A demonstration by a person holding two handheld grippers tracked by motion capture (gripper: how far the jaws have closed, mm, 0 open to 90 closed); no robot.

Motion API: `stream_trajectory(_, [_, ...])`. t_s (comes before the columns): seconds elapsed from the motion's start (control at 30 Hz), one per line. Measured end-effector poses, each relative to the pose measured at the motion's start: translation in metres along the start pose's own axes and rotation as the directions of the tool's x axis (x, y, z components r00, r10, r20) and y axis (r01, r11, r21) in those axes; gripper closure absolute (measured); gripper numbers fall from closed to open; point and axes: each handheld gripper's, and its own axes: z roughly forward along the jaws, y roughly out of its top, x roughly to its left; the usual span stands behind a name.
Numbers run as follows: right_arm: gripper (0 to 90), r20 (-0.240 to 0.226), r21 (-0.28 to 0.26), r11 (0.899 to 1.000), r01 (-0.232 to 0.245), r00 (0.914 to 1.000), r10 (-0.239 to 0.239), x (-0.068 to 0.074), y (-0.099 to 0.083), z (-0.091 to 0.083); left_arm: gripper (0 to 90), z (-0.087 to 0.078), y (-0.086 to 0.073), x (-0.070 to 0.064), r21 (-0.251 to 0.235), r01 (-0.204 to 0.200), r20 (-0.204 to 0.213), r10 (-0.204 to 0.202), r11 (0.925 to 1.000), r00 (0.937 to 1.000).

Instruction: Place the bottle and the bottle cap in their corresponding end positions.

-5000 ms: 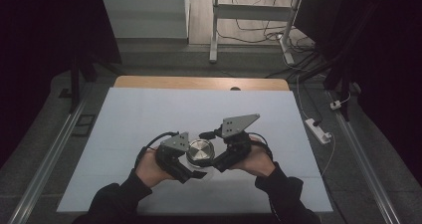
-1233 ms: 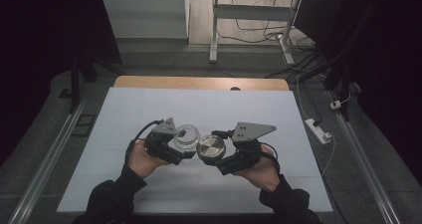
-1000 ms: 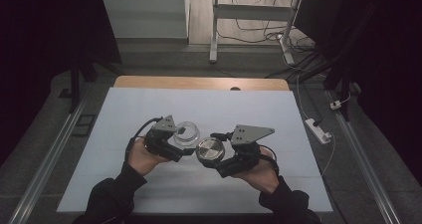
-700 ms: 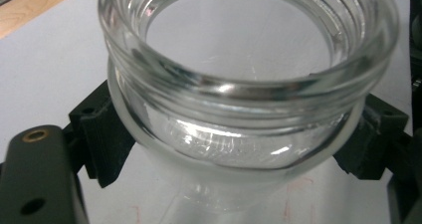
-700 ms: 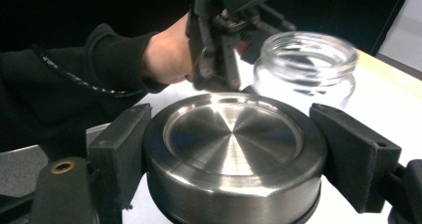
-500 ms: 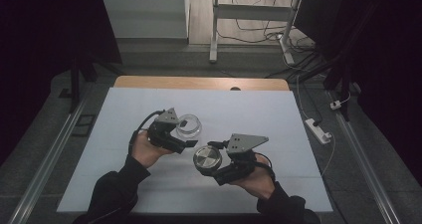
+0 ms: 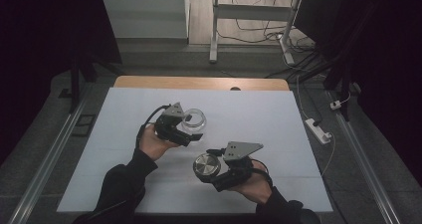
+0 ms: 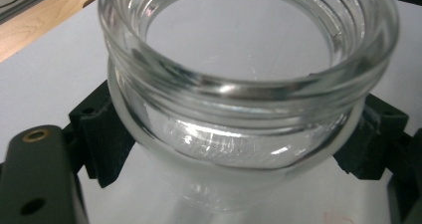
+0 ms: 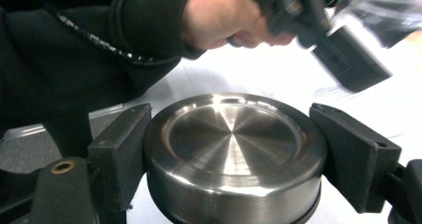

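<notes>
A clear glass jar (image 7: 193, 121) with a threaded open mouth sits between the jaws of my left gripper (image 7: 191, 129), left of the table's middle. The left gripper view has the jar (image 8: 239, 79) close up, black pads (image 8: 102, 134) pressed on both sides of its body. My right gripper (image 7: 206, 168) is shut on a round brushed-metal lid (image 7: 206, 166) near the front of the table. In the right gripper view the lid (image 9: 234, 149) lies flat side up between the two pads (image 9: 122, 149), with the other hand and its gripper (image 9: 318, 25) beyond it.
The white table top (image 7: 249, 114) has a wooden strip (image 7: 199, 82) along its far edge. A white power strip (image 7: 318, 130) lies on the floor to the right. A desk frame and cables stand beyond the table.
The jar and lid, once together at the middle, are now apart. My left gripper carried the jar back and left; my right gripper brought the lid toward the front edge.
</notes>
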Motion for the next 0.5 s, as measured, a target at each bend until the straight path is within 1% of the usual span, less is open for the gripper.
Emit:
stream_trajectory(0.33, [19.5, -0.007, 0.009, 1.0, 0.004, 1.0, -0.004, -0.003, -0.011, 0.014, 15.6, 0.015, 0.006, 0.011, -0.001, 0.011, -0.021, -0.011, 0.9999, 0.9997])
stream_trajectory(0.5, [19.5, -0.004, 0.019, 1.0, 0.012, 0.9999, -0.012, -0.003, -0.015, 0.019, 15.6, 0.021, 0.01, 0.015, -0.001, 0.006, -0.029, -0.006, 1.0, 0.9996])
